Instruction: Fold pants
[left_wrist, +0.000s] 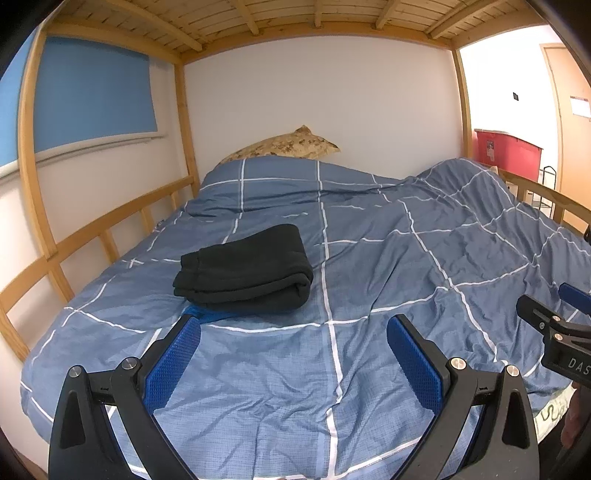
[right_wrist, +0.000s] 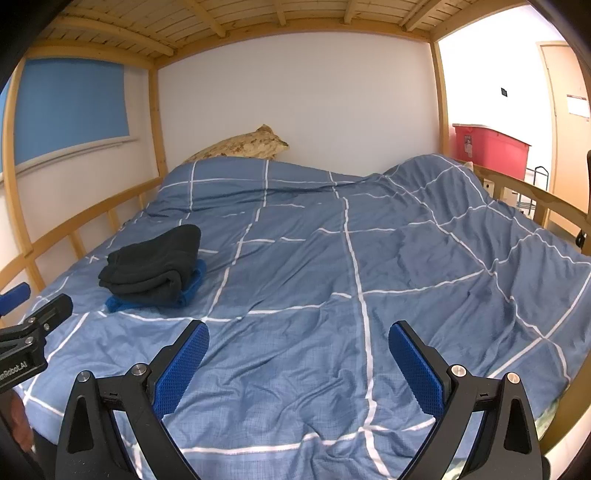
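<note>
Blue checked duvet bears folded black fleece pants, well beyond left gripper; right gripper likewise; both wide open, empty.

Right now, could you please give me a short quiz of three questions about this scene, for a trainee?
1. True or false: the black pants lie folded on the duvet.
2. What colour is the item under the pants?
3. The left tool and right tool are: A) both open and empty, B) both shut on cloth, C) one open, one shut.

Key: 1 true; 2 blue; 3 A.
</note>
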